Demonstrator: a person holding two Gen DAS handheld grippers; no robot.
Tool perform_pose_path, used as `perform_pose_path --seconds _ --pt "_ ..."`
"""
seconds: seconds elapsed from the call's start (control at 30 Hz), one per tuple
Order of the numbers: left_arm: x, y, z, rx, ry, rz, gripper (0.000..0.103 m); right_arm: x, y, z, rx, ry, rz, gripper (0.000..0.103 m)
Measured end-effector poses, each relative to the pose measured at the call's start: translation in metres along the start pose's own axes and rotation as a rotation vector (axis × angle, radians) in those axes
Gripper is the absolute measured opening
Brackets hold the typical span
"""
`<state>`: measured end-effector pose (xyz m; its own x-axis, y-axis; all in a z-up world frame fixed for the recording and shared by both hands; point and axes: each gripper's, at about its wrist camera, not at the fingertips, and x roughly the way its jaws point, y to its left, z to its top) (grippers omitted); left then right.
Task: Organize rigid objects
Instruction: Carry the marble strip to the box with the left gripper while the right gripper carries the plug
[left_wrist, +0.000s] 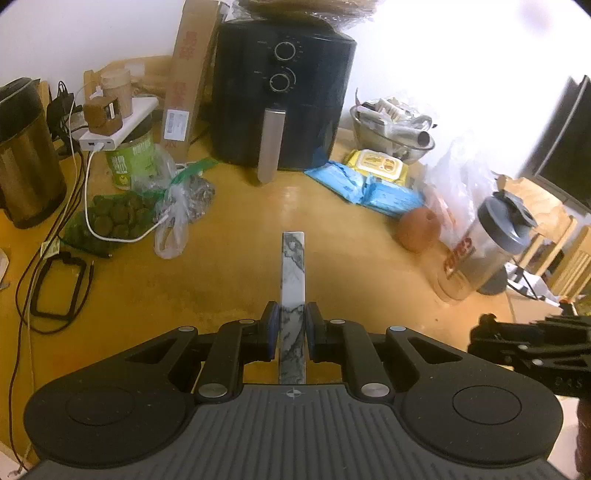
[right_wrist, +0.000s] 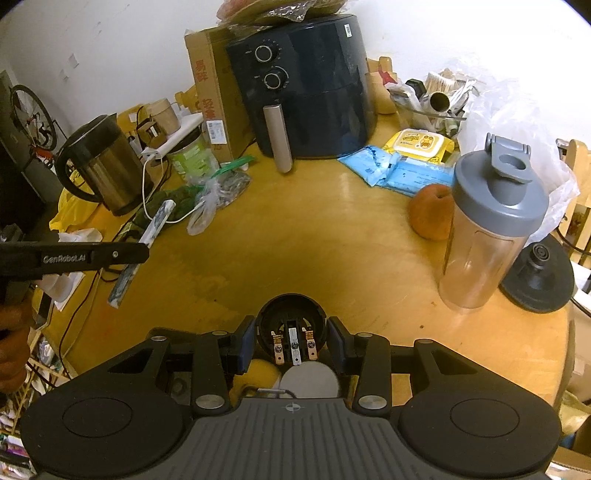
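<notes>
A long white-and-grey marbled bar (left_wrist: 293, 266) sticks forward from my left gripper (left_wrist: 293, 317), whose blue pads are shut on its lower part above the yellow table (left_wrist: 229, 280). In the right wrist view the same bar (right_wrist: 157, 221) slants up at the far left, held by the left gripper (right_wrist: 142, 254). My right gripper (right_wrist: 291, 332) is shut on a black round part (right_wrist: 291, 314) with metal contacts inside, held over the table's near side. A round grey disc shows just beneath it. The right gripper's black frame (left_wrist: 532, 343) appears at the right edge of the left wrist view.
A dark air fryer (left_wrist: 284, 92) stands at the back, a steel kettle (right_wrist: 99, 166) at left, a grey-lidded shaker bottle (right_wrist: 487, 221) and a black kettle base (right_wrist: 535, 277) at right. An orange fruit (right_wrist: 430, 212), blue packets (left_wrist: 365, 188), bags and cables (left_wrist: 74, 206) lie around.
</notes>
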<state>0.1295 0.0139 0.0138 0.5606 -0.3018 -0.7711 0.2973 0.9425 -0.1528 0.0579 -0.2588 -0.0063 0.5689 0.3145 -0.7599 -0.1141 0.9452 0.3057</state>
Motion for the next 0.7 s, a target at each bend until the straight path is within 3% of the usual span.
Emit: perform_pose_path --seconds 0.53,0.7 --pt "-0.024 -0.01 -0.054 0.024 0.058 -0.084 0.015 -0.015 0.015 -0.019 0.003 -0.005 0.006 0.044" --pt "-0.026 -0.017 -0.06 0.052 0.032 -0.15 0.018 -0.021 0.02 -0.025 0.008 -0.008 0.012 0.044"
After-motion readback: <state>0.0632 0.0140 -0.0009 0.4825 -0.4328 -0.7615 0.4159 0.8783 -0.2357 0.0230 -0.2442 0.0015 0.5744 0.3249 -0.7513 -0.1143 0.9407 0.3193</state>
